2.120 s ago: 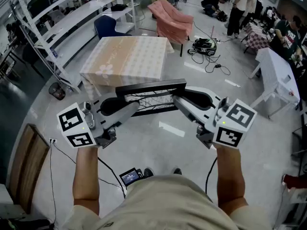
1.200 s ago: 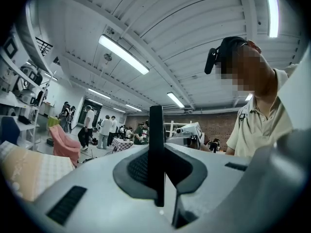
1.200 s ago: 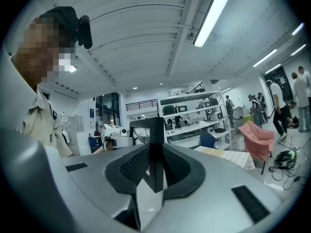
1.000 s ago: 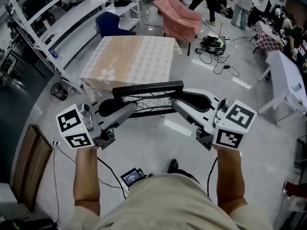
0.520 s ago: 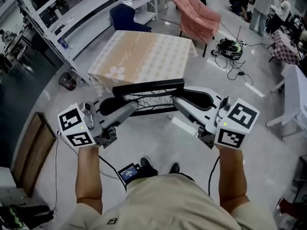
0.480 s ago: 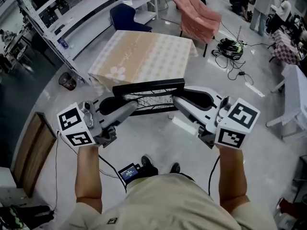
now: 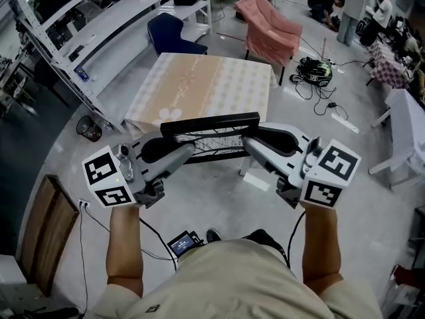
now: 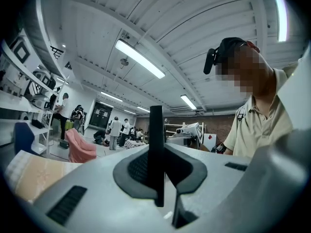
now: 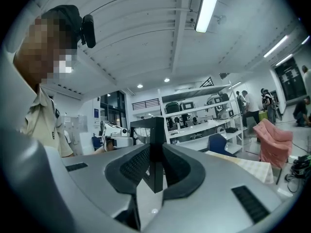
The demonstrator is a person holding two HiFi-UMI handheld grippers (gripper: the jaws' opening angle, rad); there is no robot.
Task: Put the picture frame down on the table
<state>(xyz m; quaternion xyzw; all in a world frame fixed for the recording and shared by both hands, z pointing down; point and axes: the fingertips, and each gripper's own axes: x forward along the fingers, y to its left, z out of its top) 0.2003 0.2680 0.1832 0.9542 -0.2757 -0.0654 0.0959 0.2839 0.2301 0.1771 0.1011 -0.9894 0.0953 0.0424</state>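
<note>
A black picture frame (image 7: 211, 138) with a pale branch print hangs in the air in front of me, held level between both grippers. My left gripper (image 7: 178, 153) is shut on its left side, whose black edge (image 8: 156, 154) stands between the pads. My right gripper (image 7: 251, 145) is shut on its right side, its edge (image 9: 155, 149) clamped the same way. The table (image 7: 199, 85), covered with a beige and white flowered cloth, stands just beyond and below the frame.
A pink-draped chair (image 7: 269, 28) and a blue chair (image 7: 169, 35) stand behind the table. White shelving (image 7: 73, 38) runs along the left. A cable bundle (image 7: 315, 72) lies on the floor, a white table (image 7: 402, 131) is at right, and several people stand at the far right.
I have stepped nearer the table, which now sits closer under the frame. Both grippers keep the same hold on the frame.
</note>
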